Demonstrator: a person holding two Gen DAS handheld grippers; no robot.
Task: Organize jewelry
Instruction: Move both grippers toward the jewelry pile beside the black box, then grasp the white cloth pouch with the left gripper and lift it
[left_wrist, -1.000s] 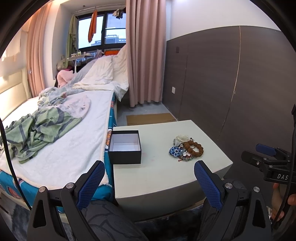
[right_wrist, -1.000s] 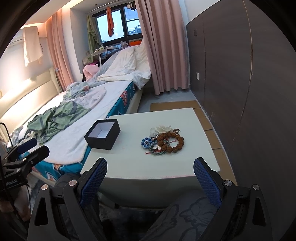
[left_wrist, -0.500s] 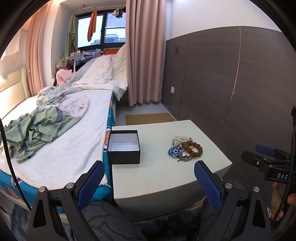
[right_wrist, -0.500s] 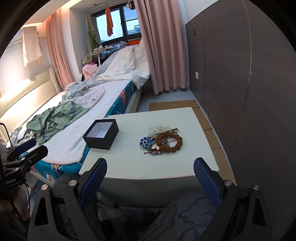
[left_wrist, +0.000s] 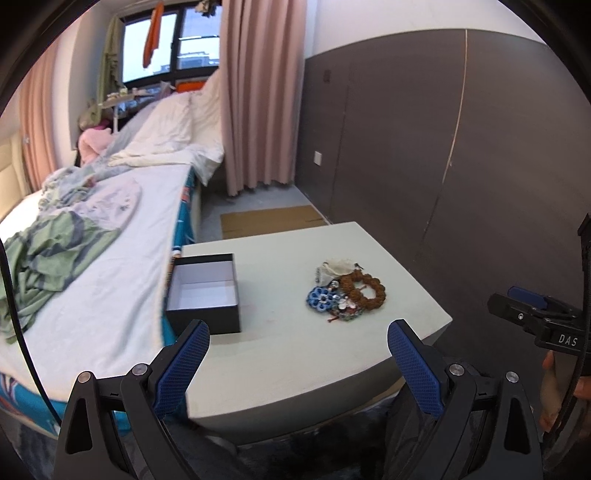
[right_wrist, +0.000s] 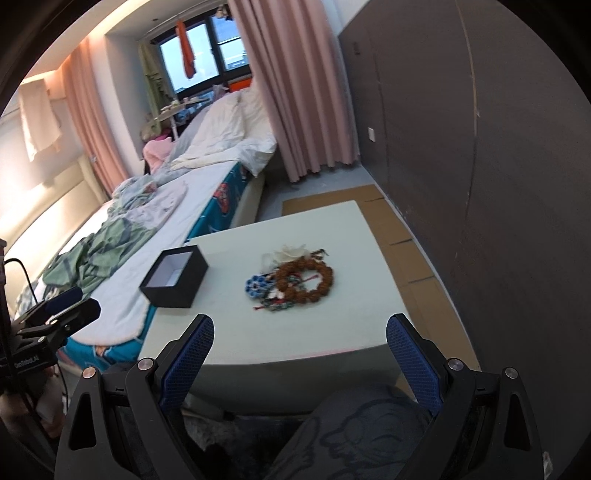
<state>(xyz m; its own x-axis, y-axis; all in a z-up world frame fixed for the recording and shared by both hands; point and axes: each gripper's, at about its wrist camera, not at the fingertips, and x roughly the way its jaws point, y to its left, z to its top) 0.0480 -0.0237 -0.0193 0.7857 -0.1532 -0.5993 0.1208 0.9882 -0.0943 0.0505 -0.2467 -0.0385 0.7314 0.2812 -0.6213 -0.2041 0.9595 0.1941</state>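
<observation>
An open black box with a white inside (left_wrist: 203, 291) (right_wrist: 173, 277) stands at the left of a pale table (left_wrist: 295, 347) (right_wrist: 280, 332). A pile of jewelry lies to its right: a brown bead bracelet (left_wrist: 364, 290) (right_wrist: 306, 280), a blue flower piece (left_wrist: 320, 300) (right_wrist: 258, 287) and a small white pouch (left_wrist: 338, 266) (right_wrist: 291, 254). My left gripper (left_wrist: 297, 354) is open and empty, short of the table's near edge. My right gripper (right_wrist: 299, 350) is open and empty, also near that edge.
A bed with rumpled bedding (left_wrist: 92, 240) (right_wrist: 155, 218) runs along the table's left side. A dark panelled wall (left_wrist: 461, 147) (right_wrist: 480, 166) stands to the right. Cardboard (left_wrist: 269, 219) lies on the floor behind the table. A knee (right_wrist: 362, 435) is below the right gripper.
Both grippers have moved closer to the table, and the right view has tilted and shifted toward the jewelry pile. The box and jewelry have not moved.
</observation>
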